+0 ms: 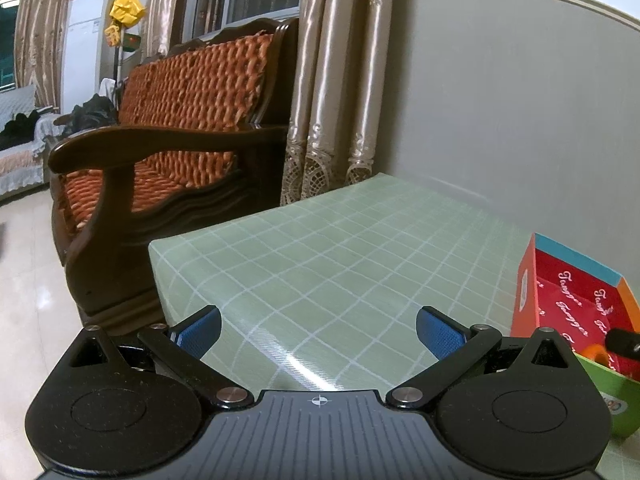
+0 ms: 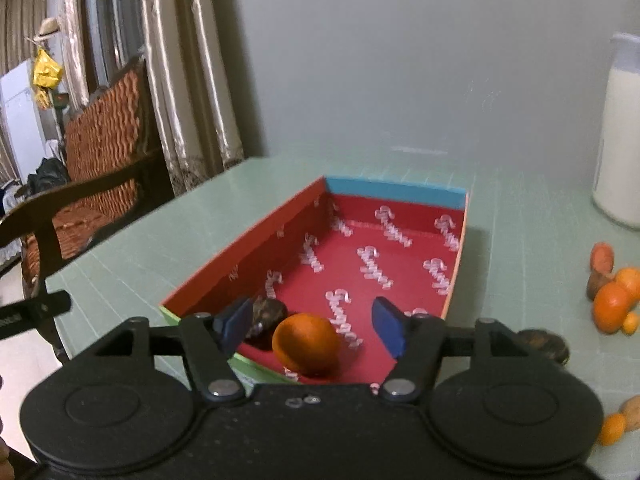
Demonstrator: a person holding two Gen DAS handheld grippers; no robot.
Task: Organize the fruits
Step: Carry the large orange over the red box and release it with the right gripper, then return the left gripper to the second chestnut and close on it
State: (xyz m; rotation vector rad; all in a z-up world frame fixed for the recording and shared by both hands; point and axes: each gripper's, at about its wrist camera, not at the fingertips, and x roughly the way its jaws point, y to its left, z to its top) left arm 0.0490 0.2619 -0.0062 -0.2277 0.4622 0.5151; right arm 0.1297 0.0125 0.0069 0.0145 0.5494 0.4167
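Observation:
In the right wrist view an orange (image 2: 306, 344) lies at the near end of a red-lined cardboard box (image 2: 394, 192), beside a dark brown fruit (image 2: 268, 312). My right gripper (image 2: 310, 308) is open, its blue pads standing either side of the orange without touching it. More oranges (image 2: 610, 306), small ones (image 2: 612, 428) and a dark fruit (image 2: 544, 344) lie loose on the table to the right. My left gripper (image 1: 319, 314) hangs open over bare green tablecloth, nothing between its fingers; the box (image 1: 576, 292) sits at its right.
A tall white bottle (image 2: 622, 140) stands at the back right of the green checked table (image 1: 340, 248). A wooden sofa with orange cushions (image 1: 180, 120) stands just off the table's left edge. A grey wall runs behind.

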